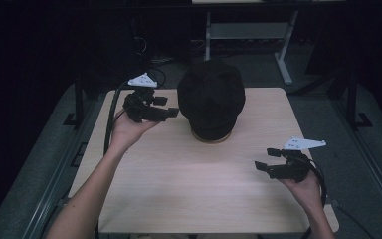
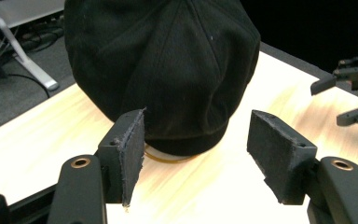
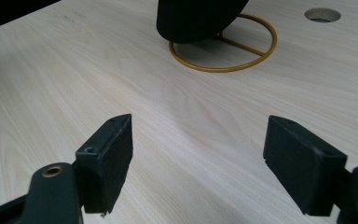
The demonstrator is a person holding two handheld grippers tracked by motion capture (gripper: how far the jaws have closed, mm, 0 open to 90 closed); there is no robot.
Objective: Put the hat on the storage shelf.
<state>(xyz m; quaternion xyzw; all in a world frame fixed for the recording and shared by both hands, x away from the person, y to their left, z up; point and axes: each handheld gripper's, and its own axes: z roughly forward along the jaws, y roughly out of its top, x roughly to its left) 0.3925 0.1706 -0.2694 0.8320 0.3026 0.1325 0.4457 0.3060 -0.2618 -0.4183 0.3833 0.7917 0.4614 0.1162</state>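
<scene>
A black cap (image 1: 211,97) sits on a stand with a yellow wire ring base (image 3: 223,44) at the back middle of the light wooden table (image 1: 179,189). My left gripper (image 1: 171,107) hovers just left of the cap, its jaws pointing at the cap's side and open with nothing between them. From the left gripper view the cap (image 2: 163,65) looms close beyond the two pads (image 2: 130,154). My right gripper (image 1: 264,160) is held above the table's right side, well clear of the cap, and stands open and empty. The right gripper view catches the cap's lower edge (image 3: 196,18).
A round hole (image 3: 322,14) is cut in the tabletop beyond the stand. Behind the table stands a metal desk frame (image 1: 283,55) on a dark floor. Dark rails run along both sides of the table.
</scene>
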